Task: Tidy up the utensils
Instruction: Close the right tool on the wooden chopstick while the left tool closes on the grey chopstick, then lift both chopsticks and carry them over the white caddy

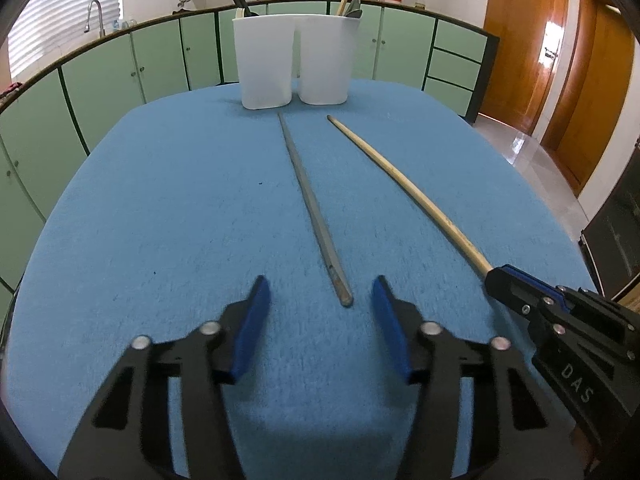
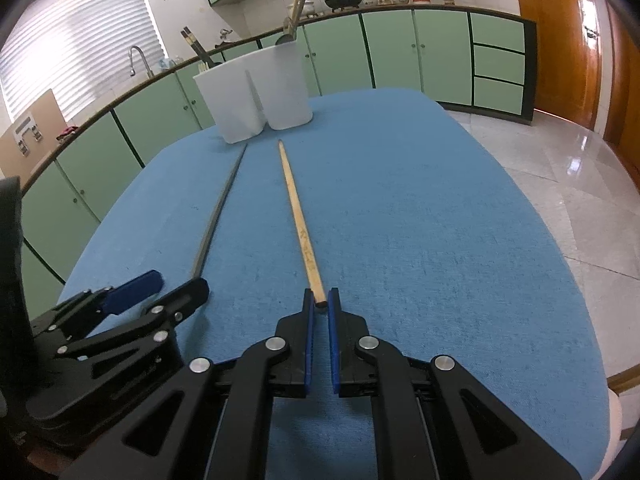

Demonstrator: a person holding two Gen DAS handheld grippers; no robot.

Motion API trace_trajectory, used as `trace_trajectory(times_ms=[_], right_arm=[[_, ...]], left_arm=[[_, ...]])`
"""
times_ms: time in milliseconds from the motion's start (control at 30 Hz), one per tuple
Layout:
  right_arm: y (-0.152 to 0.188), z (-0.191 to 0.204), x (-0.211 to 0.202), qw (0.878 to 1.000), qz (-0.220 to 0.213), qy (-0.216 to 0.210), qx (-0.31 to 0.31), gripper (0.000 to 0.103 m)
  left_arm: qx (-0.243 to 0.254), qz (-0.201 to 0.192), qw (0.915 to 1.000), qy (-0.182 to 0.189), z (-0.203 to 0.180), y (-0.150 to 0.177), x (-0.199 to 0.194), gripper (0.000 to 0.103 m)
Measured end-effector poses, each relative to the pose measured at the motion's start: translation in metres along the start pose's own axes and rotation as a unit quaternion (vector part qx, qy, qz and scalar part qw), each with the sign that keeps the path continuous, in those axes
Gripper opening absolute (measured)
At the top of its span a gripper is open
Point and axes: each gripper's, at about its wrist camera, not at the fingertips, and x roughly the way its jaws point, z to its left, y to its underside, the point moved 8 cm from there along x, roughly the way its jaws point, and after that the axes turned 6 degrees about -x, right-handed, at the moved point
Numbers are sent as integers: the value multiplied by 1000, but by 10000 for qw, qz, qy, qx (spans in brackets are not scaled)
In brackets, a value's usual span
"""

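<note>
Right wrist view: right tongs (image 2: 320, 300) pinch wooden chopstick (image 2: 297, 222) end.

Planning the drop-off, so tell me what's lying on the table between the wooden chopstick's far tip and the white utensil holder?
Nothing; only bare blue tablecloth separates the wooden chopstick tip from the white utensil holder, clearest in the right wrist view.

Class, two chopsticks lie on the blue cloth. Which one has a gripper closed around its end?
The wooden chopstick: the right gripper pinches its near end. The grey chopstick lies free between the open left gripper.
</note>
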Motion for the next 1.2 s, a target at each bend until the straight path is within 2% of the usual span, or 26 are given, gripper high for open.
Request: trace_trajectory(times_ms=[100,167,200,433,700,900,1200], right_arm=[[-2,2,-2,10000,-32,-33,-30,7],[-4,5,-3,9999,-62,-54,-67,7],[-5,6,-4,9999,-74,-71,-93,7],[-14,18,-13,9991,-203,-112,-355,7],[-38,29,-43,9955,-615,-46,-726,6],[-63,33,-64,9931,-912,-149,-725,6],[-106,35,-88,9901,-1197,-475,-554,6]], left_arm=[[2,20,10000,6,-1,-2,1,28],[-4,36,10000,53,-2,-3,1,12],[-16,48,10000,75,-2,-3,1,8],[7,-18,10000,96,2,-8,-12,7],[234,-608,9979,-31,4,-31,-53,6],[198,-937,9954,79,1,-53,-80,5],[-41,-1202,9923,309,4,-88,-105,5]])
